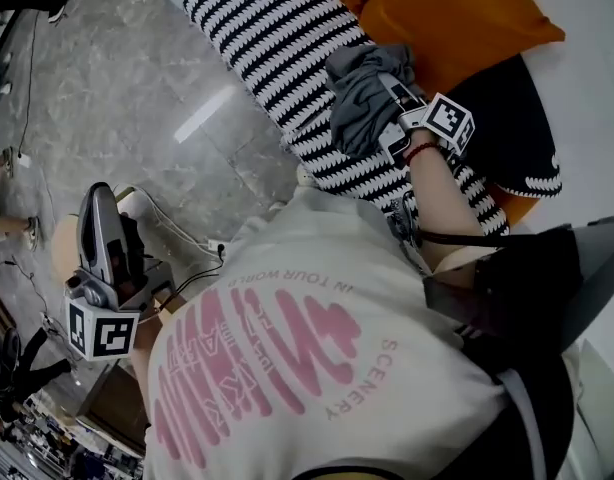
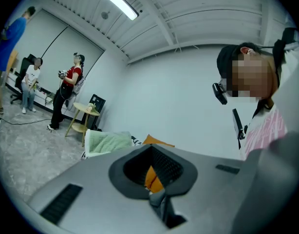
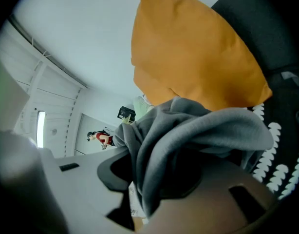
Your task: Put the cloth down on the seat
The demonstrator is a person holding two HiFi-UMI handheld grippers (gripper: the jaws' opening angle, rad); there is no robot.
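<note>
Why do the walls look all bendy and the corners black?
Left gripper view: the wide lens curves the ceiling and darkens corners. Right gripper view: same bend, grey cloth close and soft. Head view: a glare streak on the floor.

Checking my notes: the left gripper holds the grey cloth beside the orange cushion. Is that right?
No. The right gripper holds the grey cloth, as the right gripper view shows; the left gripper is empty. The orange cushion is right.

white T-shirt (image 1: pixel 287 358), pink print, "WORLD" and "SCENERY" upside down
</note>
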